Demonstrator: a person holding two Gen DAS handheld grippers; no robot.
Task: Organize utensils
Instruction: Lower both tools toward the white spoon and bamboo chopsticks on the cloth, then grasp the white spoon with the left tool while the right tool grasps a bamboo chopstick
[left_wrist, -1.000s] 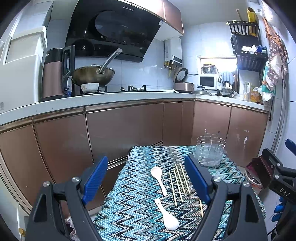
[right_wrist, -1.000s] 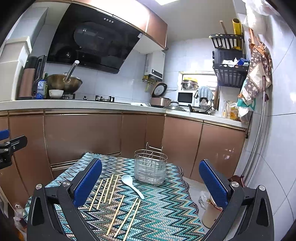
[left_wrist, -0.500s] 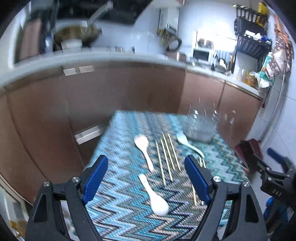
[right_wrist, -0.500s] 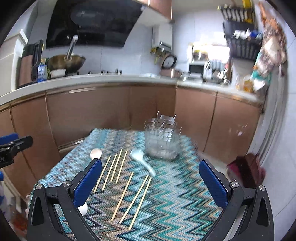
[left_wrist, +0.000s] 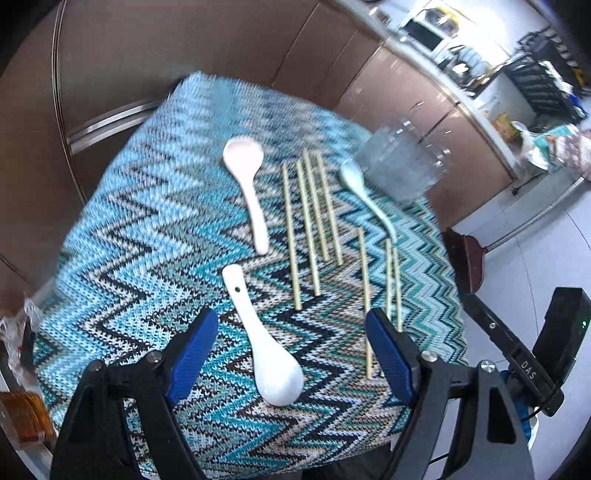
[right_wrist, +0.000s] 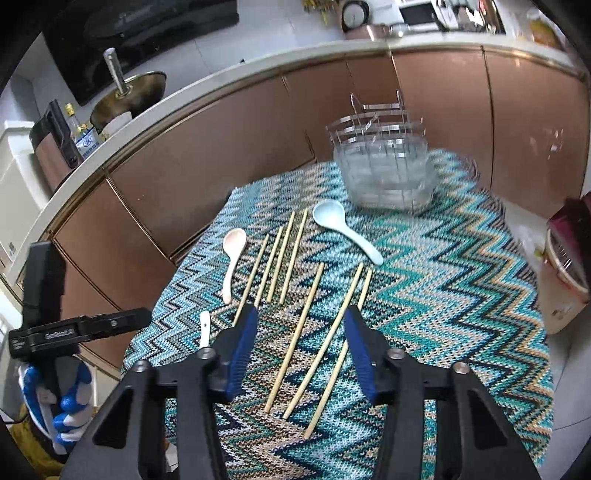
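chopsticks (right_wrist: 314, 314) and spoons (left_wrist: 271, 354) lie loose on the cloth (right_wrist: 461, 295), near side of the clear holder (right_wrist: 384, 173). right gripper (right_wrist: 299, 354), closing and empty, should straddle one stick squarely; left gripper (left_wrist: 291, 354), wide but narrowing, should centre on the white spoon's handle.

Glossy white spoon (left_wrist: 275, 363), pale wooden chopsticks (left_wrist: 312, 218), knitted zigzag cloth (left_wrist: 155, 229)

Copper-brown cabinets (right_wrist: 229, 147) beneath a pale countertop (right_wrist: 258, 70).
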